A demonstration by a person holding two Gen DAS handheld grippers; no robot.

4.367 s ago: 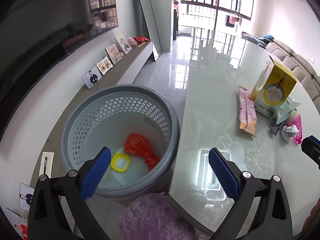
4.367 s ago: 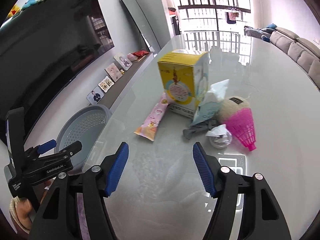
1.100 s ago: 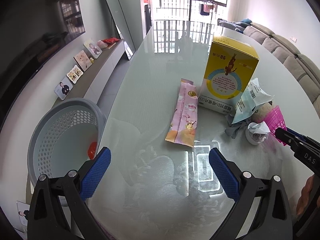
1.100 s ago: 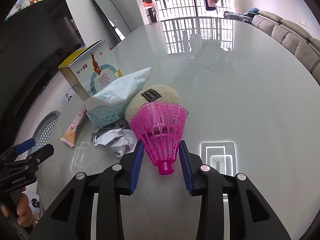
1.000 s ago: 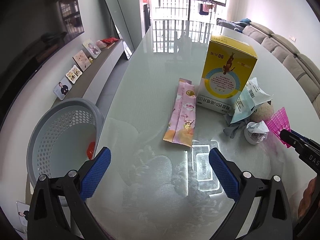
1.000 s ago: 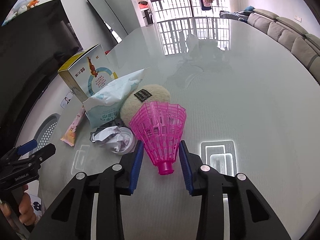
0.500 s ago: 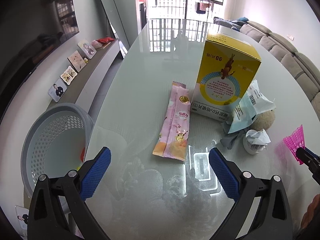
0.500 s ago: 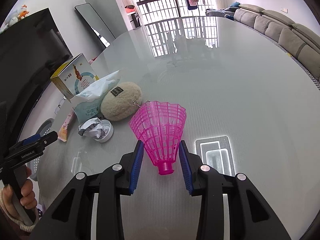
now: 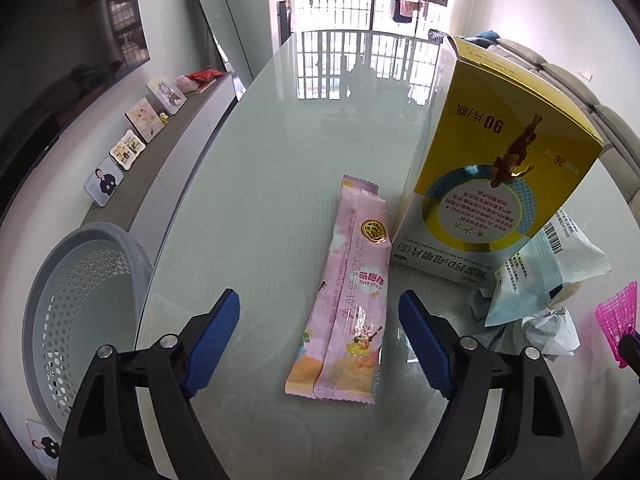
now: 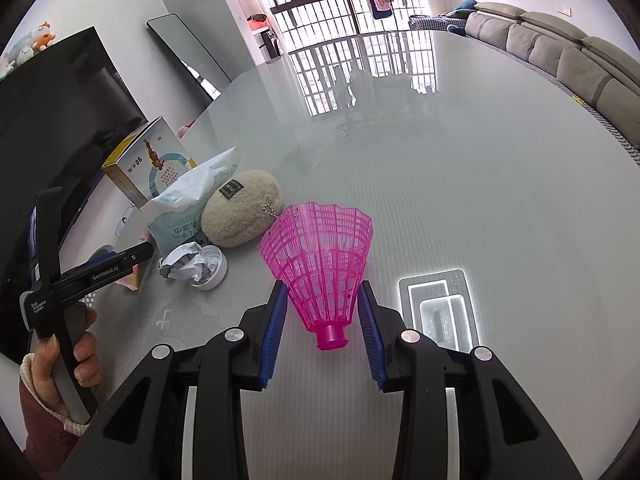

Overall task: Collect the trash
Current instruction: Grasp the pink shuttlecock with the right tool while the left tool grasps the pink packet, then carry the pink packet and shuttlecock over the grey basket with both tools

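Note:
A pink snack wrapper (image 9: 348, 300) lies flat on the glass table (image 9: 280, 168). My left gripper (image 9: 320, 312) hangs over its near end. Its jaws are closing with the wrapper between them, and the blue pads stand clear of it on both sides. My right gripper (image 10: 322, 292) is shut on a pink plastic shuttlecock (image 10: 320, 248), gripped low on its skirt just above the table. The shuttlecock (image 9: 618, 316) also shows at the right edge of the left wrist view. A grey perforated basket (image 9: 80, 300) stands on the floor left of the table.
A yellow box (image 9: 492, 184) stands right of the wrapper. Beside it lie a white-blue packet (image 9: 540, 272), crumpled paper in a small cup (image 10: 192, 264) and a beige plush ball (image 10: 240, 216). A person's hand (image 10: 60, 368) holds the left gripper. A sofa (image 10: 560, 52) runs along the far right.
The left gripper has moved forward and down over the pink wrapper, and its jaws have narrowed. The right gripper has carried the shuttlecock a little away from the pile.

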